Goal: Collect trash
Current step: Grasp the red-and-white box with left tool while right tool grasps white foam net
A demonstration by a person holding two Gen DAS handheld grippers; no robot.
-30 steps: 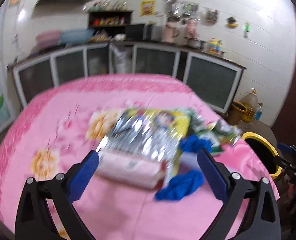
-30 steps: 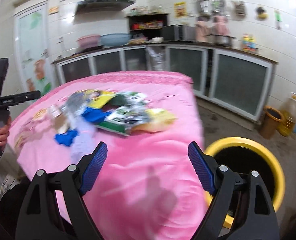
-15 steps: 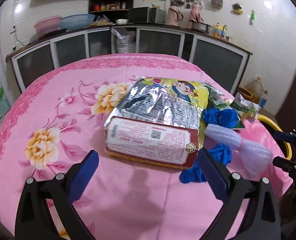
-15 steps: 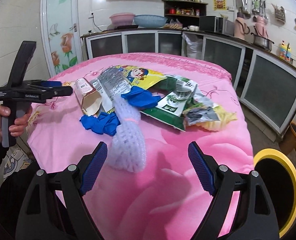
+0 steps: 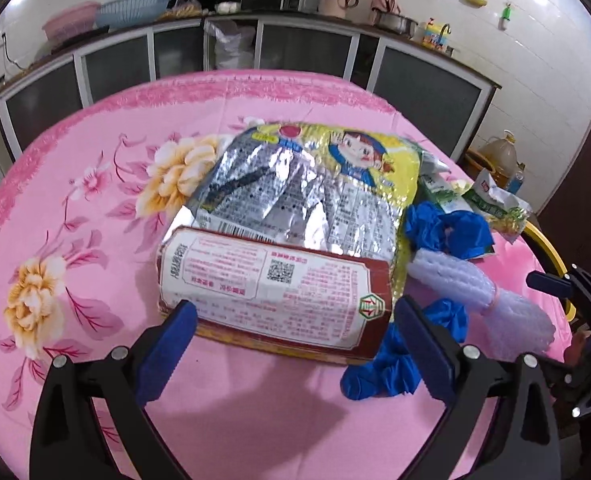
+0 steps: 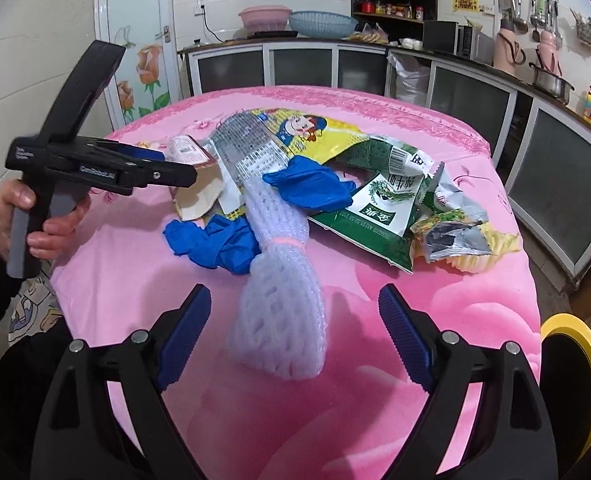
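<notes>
Hiding most of the silver snack bag (image 5: pixel 295 192), the red-and-white carton (image 5: pixel 271 292) lies just beyond the open left gripper (image 5: pixel 291 352); the right gripper (image 6: pixel 295 340) (also spread wide) frames the foam net's (image 6: pixel 279 280) near end.

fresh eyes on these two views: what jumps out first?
A heap of trash mid-table on the pink floral tablecloth: a big silver-and-yellow snack bag with a red-and-white carton lying against its near edge. Right of them, a white foam net sleeve crosses crumpled blue gloves. A yellow-rimmed bin sits beside the table.
</notes>
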